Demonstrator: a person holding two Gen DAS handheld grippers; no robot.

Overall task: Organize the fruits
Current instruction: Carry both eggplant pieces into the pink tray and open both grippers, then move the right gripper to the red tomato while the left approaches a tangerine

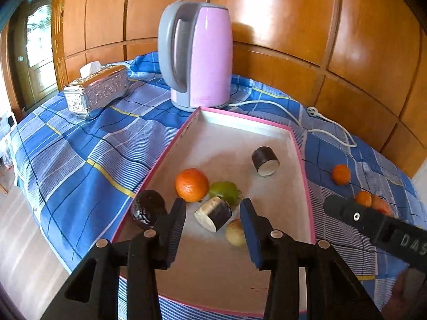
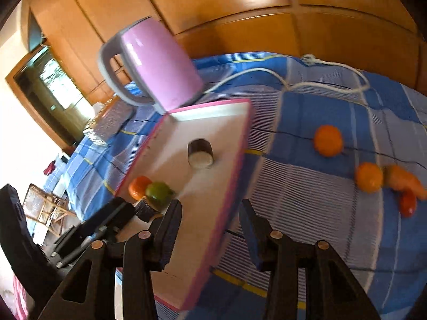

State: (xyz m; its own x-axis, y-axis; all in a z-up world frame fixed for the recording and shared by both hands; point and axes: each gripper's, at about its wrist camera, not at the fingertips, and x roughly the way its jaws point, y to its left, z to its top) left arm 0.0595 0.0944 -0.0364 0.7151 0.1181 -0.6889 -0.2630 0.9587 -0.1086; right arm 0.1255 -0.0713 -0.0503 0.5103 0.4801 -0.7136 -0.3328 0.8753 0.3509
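A pink-rimmed tray [image 1: 304, 165] holds an orange [image 1: 191, 184], a green fruit [image 1: 224, 190], two dark-skinned cut pieces [image 1: 265, 160] [image 1: 213, 214], a dark round fruit [image 1: 146, 208] and a pale fruit [image 1: 235, 232]. My left gripper [image 1: 212, 209] is open over the tray. The nearer cut piece lies just past its fingertips, with gaps on both sides. My right gripper [image 2: 210, 208] is open above the tray's right rim [image 2: 240, 154], with nothing between its fingers. On the cloth to the right lie two oranges [image 2: 328, 140] [image 2: 368, 177], an orange carrot-shaped piece [image 2: 403, 181] and a red piece [image 2: 408, 204].
A pink kettle [image 1: 197, 61] stands behind the tray, and its white cord [image 1: 320, 130] trails across the blue checked cloth [image 1: 80, 160]. A silver tissue box [image 1: 98, 93] sits at the back left. Wooden panels rise behind the table. The floor drops away on the left.
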